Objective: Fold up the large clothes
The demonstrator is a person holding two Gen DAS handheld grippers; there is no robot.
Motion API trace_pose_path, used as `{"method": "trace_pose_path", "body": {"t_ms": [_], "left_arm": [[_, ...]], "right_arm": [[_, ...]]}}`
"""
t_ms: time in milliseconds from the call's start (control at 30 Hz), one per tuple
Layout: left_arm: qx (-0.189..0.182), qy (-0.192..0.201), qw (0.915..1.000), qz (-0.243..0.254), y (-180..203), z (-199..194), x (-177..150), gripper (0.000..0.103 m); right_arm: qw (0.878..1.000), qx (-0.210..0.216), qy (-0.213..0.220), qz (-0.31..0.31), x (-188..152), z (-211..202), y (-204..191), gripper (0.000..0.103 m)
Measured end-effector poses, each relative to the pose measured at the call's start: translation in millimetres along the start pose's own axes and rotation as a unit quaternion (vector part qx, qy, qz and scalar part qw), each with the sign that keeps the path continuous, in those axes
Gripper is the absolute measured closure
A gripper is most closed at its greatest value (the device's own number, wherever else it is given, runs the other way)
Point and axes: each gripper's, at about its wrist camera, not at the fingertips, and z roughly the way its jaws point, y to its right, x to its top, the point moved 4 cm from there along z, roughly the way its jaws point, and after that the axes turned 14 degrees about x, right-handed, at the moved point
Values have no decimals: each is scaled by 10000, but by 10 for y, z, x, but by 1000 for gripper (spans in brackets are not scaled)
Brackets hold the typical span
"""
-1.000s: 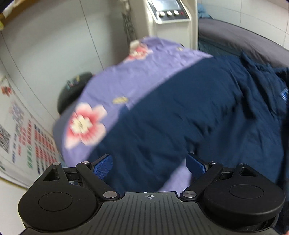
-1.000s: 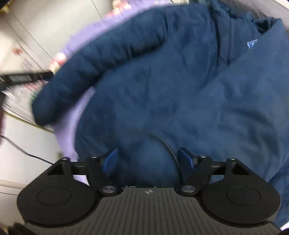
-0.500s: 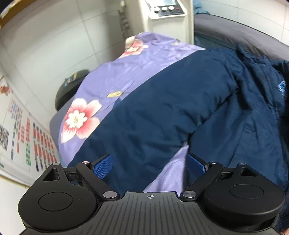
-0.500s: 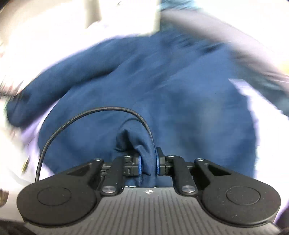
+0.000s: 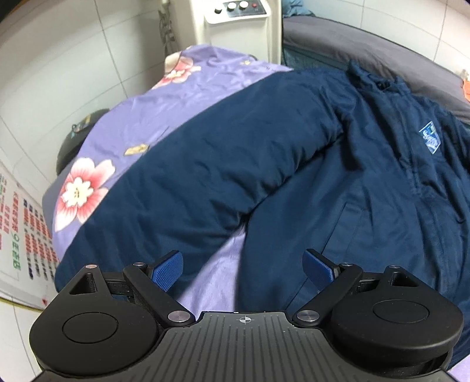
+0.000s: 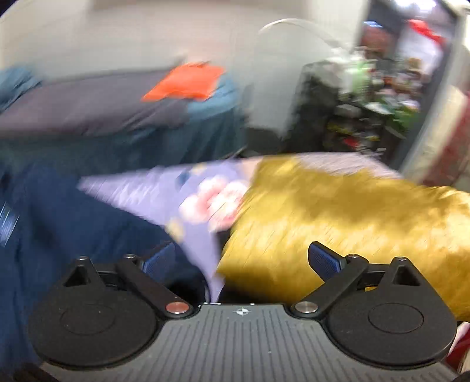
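Observation:
A large navy blue jacket (image 5: 293,164) lies front up on a purple flowered sheet (image 5: 141,123), one sleeve stretched toward the lower left. A light blue logo (image 5: 430,140) is on its chest. My left gripper (image 5: 243,269) is open and empty, held above the gap between the sleeve and the body. My right gripper (image 6: 241,261) is open and empty; its view is blurred by motion. There the jacket (image 6: 58,223) is at the left and the sheet (image 6: 188,199) lies ahead.
A golden-yellow cloth (image 6: 337,223) lies on the bed to the right. A grey bed (image 5: 367,50) with an orange cloth (image 6: 188,80) stands behind. A white machine (image 5: 243,26) stands at the tiled wall. A dark round object (image 5: 73,141) and a poster (image 5: 17,229) are at the left.
My right gripper was shut on a fold of the jacket half a second ago; it has let go, opened and swung right toward the yellow cloth. My left gripper stayed open and drifted slightly.

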Motion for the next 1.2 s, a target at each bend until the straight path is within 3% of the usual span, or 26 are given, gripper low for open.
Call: {"method": "trace_pose_path", "body": {"t_ms": [67, 100, 167, 267, 300, 367, 467, 533, 567, 600, 633, 733, 800, 867, 900, 933, 967, 1000, 1033, 1067, 1100, 1133, 1167, 1200], "left_arm": [[253, 86, 9996, 54, -39, 27, -55, 0], [423, 166, 9989, 130, -69, 42, -81, 0], [822, 298, 9956, 343, -123, 109, -117, 0], [1497, 571, 9836, 828, -208, 277, -110, 0], [1694, 596, 9783, 1030, -223, 378, -104, 0], [2069, 443, 9678, 1366, -228, 632, -80, 0], [2105, 244, 9662, 1467, -207, 925, 6, 0], [2077, 306, 9654, 1543, -199, 1010, 128, 0], [2104, 363, 9642, 1572, -222, 1044, 229, 6], [2162, 399, 9627, 1580, -271, 1081, 341, 39], [2237, 433, 9619, 1511, -361, 1129, 504, 46], [2402, 395, 9654, 935, -826, 1364, 1181, 46], [2647, 229, 9631, 426, -1217, 1547, 1697, 46], [2796, 170, 9599, -61, -1528, 1608, 2130, 42], [2654, 276, 9633, -295, -1591, 1552, 2269, 23], [2366, 491, 9691, -497, -1622, 1454, 2386, 17], [2020, 698, 9751, -599, -1597, 1345, 2446, 0], [1729, 844, 9792, -643, -1549, 1257, 2464, 0], [1433, 972, 9826, -670, -1469, 1147, 2436, 0], [1067, 1090, 9861, -651, -1354, 1025, 2351, 0], [733, 1155, 9890, -565, -1225, 918, 2229, 0], [384, 1157, 9917, -408, -1084, 828, 2081, 0], [123, 1126, 9933, -212, -942, 754, 1918, 0], [-85, 1076, 9942, 43, -797, 693, 1725, 0]], "right_arm": [[9953, 316, -330, -851, -264, 55, -324, 5], [9870, 384, -520, -1473, -413, 76, -534, 5], [9576, 283, -815, -2750, -695, 97, -900, 5], [8993, 227, -1036, -4243, -886, 62, -1203, 5], [8837, 318, -1083, -4542, -897, 25, -1274, 5], [8721, 516, -1117, -4737, -800, -50, -1344, 3], [8662, 688, -1211, -4799, -575, -130, -1375, 1], [8526, 606, -1218, -5045, -447, -180, -1360, 1], [8430, 574, -1269, -5196, -383, -209, -1349, 1], [8293, 599, -1356, -5388, -359, -287, -1382, 1], [8121, 634, -1435, -5621, -313, -297, -1347, 1], [7434, 283, -1671, -6471, -114, -265, -1235, 1], [7058, -100, -1788, -6854, 154, -231, -1162, 1], [6764, -617, -1678, -7145, 446, -156, -1165, 1], [6571, -1017, -1500, -7317, 599, -102, -1205, 1], [6377, -1319, -1337, -7470, 723, -41, -1266, 1], [6200, -1490, -1179, -7613, 827, 12, -1356, 1], [6130, -1452, -1051, -7695, 900, 47, -1479, 1], [6242, -1139, -935, -7673, 964, 57, -1656, 1], [6500, -635, -876, -7522, 1015, 49, -1845, 1], [6848, 132, -965, -7222, 1058, 44, -2063, 1], [7088, 939, -1240, -6880, 1073, 47, -2240, 1], [7245, 1808, -1640, -6447, 1082, 71, -2404, 1], [7315, 2550, -2133, -5954, 1089, 134, -2548, 1]]}}
